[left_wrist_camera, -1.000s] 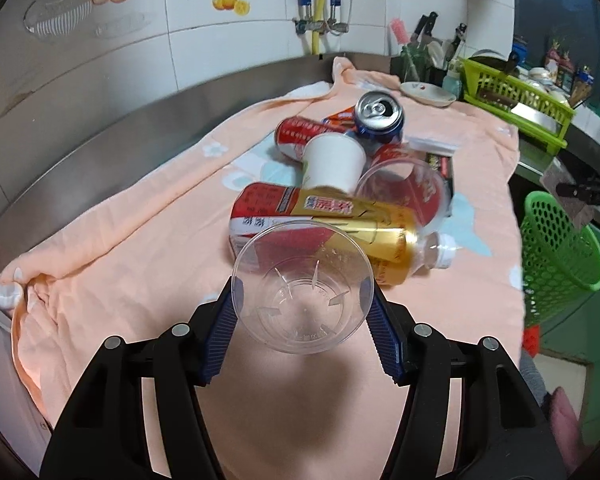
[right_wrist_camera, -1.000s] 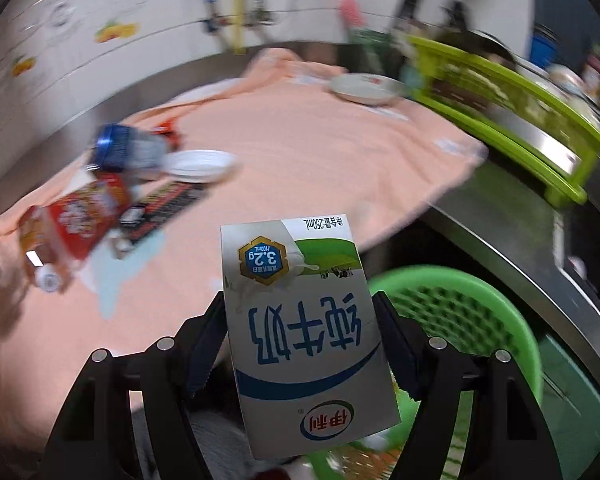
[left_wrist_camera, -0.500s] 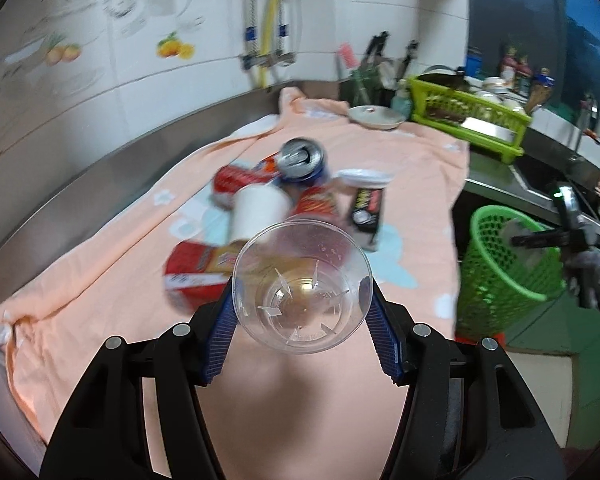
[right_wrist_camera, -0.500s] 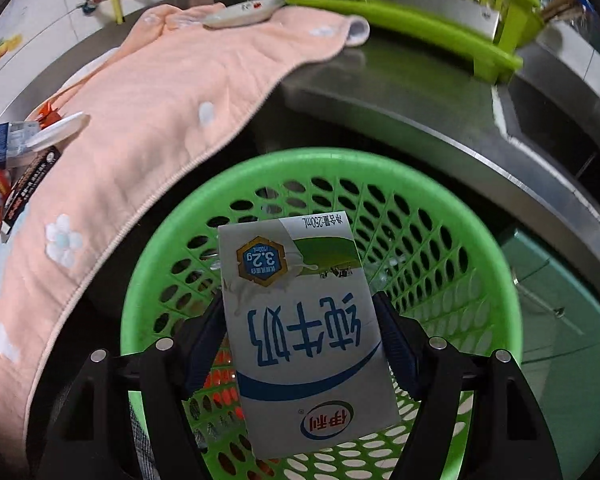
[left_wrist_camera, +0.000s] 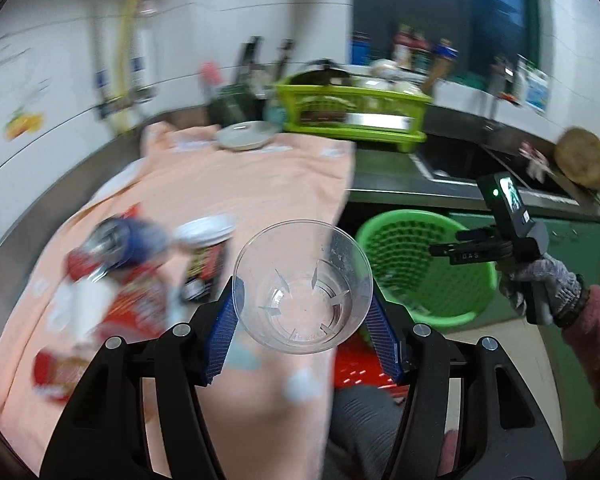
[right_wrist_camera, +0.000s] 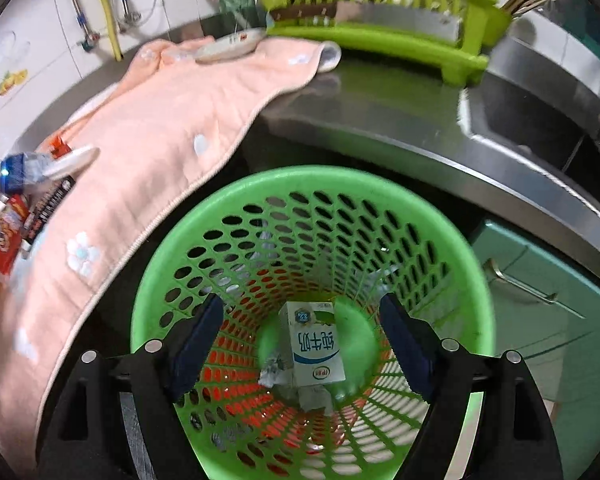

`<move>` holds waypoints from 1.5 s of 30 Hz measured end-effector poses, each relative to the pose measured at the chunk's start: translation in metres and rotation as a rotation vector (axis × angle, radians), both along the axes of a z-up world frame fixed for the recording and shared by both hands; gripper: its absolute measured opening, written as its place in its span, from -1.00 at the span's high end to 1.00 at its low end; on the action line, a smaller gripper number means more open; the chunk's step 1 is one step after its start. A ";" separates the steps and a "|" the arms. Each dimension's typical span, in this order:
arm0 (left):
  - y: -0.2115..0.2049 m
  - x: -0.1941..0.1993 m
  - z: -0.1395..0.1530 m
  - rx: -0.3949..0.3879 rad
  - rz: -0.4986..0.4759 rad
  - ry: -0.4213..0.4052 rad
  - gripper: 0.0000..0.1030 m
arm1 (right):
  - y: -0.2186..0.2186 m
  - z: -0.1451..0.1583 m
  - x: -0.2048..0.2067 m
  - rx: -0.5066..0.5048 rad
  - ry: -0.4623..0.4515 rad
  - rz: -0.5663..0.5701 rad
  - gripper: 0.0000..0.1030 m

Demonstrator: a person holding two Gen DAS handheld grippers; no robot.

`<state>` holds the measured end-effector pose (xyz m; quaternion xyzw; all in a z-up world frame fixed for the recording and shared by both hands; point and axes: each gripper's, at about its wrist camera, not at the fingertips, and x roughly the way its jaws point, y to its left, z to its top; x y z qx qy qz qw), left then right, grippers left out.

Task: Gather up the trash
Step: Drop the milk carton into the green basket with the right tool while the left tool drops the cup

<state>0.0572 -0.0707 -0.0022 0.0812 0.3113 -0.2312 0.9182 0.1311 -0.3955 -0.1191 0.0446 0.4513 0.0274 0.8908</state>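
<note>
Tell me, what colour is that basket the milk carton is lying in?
Bright green basket, perforated all round; the right wrist view shows it best.

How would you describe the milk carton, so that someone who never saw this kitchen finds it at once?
Look for the green basket standing on the floor below the steel counter, beside the hanging pink towel. At its bottom lies the milk carton, a small white box with blue characters and a green corner. It is the only printed box there; the scraps beside it are crumpled.

Left tongs (left_wrist_camera: 303,308) clamped; right tongs (right_wrist_camera: 300,338) opening, nothing between.
</note>
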 end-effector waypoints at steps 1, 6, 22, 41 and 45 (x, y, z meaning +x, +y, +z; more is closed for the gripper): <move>-0.011 0.003 -0.002 -0.001 -0.024 0.006 -0.15 | -0.004 0.005 -0.005 0.003 -0.013 -0.004 -0.51; -0.085 0.029 -0.025 0.027 -0.146 0.064 -0.15 | -0.022 0.030 -0.037 0.017 -0.093 -0.029 -0.52; -0.206 0.073 -0.104 0.125 -0.267 0.265 -0.21 | -0.066 0.043 -0.085 0.081 -0.174 -0.105 -0.52; -0.180 0.064 -0.084 0.054 -0.220 0.239 -0.57 | -0.054 0.047 -0.085 0.110 -0.178 -0.087 -0.52; -0.153 0.056 -0.073 0.040 -0.171 0.219 -0.57 | -0.033 0.055 -0.081 0.109 -0.189 -0.042 -0.52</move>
